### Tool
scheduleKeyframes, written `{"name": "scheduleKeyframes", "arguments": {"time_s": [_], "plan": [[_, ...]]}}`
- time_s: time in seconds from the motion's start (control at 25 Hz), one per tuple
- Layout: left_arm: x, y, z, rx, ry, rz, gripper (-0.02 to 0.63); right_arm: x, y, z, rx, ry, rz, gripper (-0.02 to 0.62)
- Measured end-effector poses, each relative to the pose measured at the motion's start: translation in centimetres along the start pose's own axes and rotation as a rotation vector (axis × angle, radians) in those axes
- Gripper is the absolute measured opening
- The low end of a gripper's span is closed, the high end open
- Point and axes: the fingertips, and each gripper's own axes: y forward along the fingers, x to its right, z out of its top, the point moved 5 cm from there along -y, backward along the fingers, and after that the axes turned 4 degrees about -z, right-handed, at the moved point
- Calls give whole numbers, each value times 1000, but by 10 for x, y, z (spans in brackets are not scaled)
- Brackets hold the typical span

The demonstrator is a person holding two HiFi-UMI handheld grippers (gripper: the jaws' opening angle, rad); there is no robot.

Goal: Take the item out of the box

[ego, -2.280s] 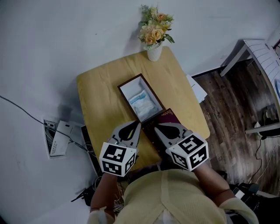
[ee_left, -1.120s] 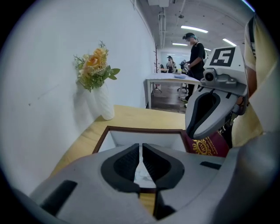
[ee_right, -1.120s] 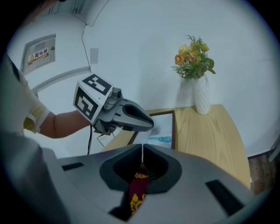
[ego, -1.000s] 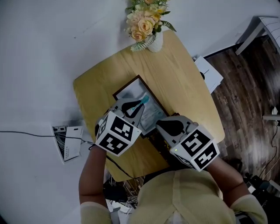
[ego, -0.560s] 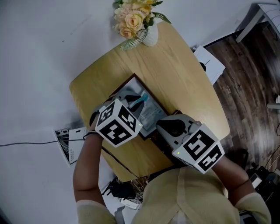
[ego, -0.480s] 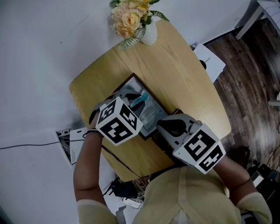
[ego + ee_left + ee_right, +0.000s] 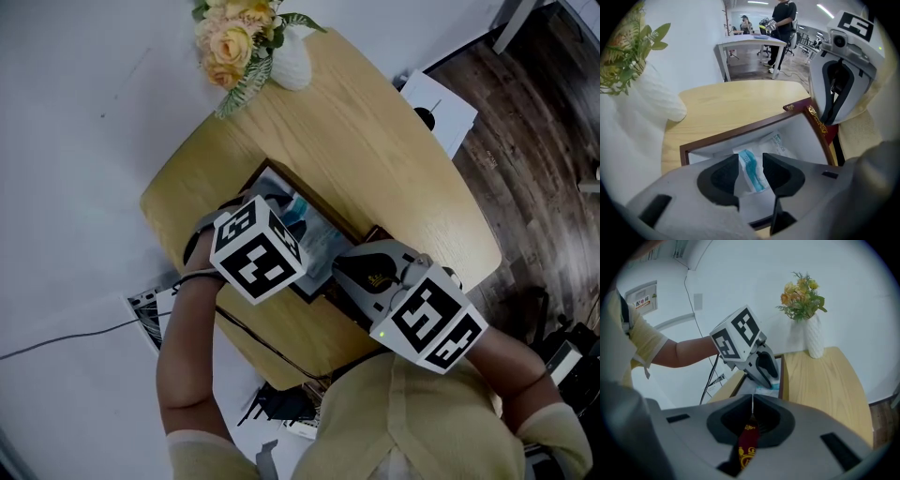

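The dark-wood box [image 7: 323, 200] sits open on the round wooden table [image 7: 403, 141]. A pale packet [image 7: 322, 239] with a teal edge lies on the box's white lining. My left gripper [image 7: 286, 208] points straight down into the box. Its jaws have just been opening and now stand apart, with the packet's [image 7: 754, 168] teal edge showing between them and the pads clear of it. My right gripper [image 7: 345, 270] is at the near end of the box, shut on the dark red lid [image 7: 748, 448] with its gold crest, which it holds tipped back.
A white vase of flowers [image 7: 281, 58] stands at the table's far edge. Papers [image 7: 436, 98] lie on the wood floor to the right, and a device with a cable [image 7: 145, 305] lies on the floor to the left. People and a white table [image 7: 750, 47] are in the distance.
My left gripper came from the table's near edge to over the box, then sank into it and rolled. Its jaws now stand apart. The right gripper stayed on the lid.
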Motion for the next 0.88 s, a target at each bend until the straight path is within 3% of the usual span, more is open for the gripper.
{"name": "scheduleKeyframes", "arguments": {"time_s": [0.24,0.56,0.88], "plan": [[0,10,-7,-97,-56,-19,198,-1,-1,0,9,4,11,31],[-3,14,-2,-219,-54,-26,227,-5,0,2,26,-7,28,31],[10,33,1,-258,-66,-144,229,-3,-3,1,36,-5,25,31]]}}
